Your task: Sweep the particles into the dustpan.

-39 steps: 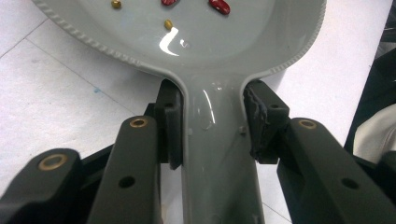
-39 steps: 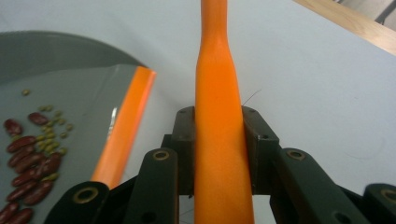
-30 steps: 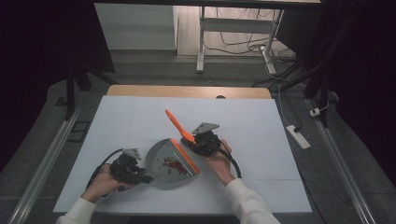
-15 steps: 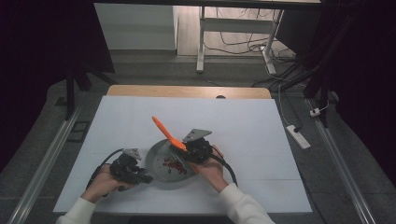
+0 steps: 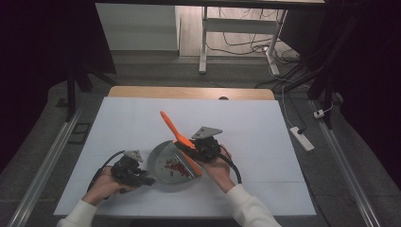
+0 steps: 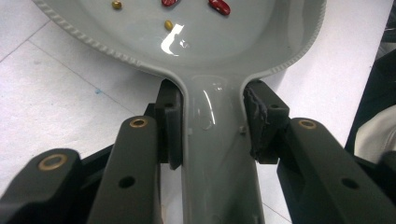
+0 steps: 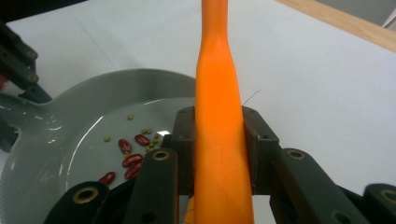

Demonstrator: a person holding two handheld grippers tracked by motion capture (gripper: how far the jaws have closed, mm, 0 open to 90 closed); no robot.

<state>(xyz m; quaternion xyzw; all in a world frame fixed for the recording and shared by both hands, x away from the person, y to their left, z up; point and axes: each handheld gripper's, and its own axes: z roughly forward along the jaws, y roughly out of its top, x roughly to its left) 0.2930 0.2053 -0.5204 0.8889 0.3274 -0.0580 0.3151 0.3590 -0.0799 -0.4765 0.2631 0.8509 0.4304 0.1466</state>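
Bright overhead light on the white table [image 5: 265, 142], dark surroundings, glare on the grey dustpan [image 6: 173, 44] ahead of the left claw.

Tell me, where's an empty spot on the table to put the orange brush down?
Bare white table lies beyond and right of the grey dustpan, up to the wooden edge. It's crowded near the front, where the left gripper and right gripper with the orange brush meet.

The right tool [image 7: 218, 149] clamps an orange handle [image 7: 215, 93] pointing to 12 o'clock. At 9 o'clock, a grey dustpan [image 7: 70, 121] holds red beans [image 7: 130, 161] on the white tabletop [image 7: 327, 84].
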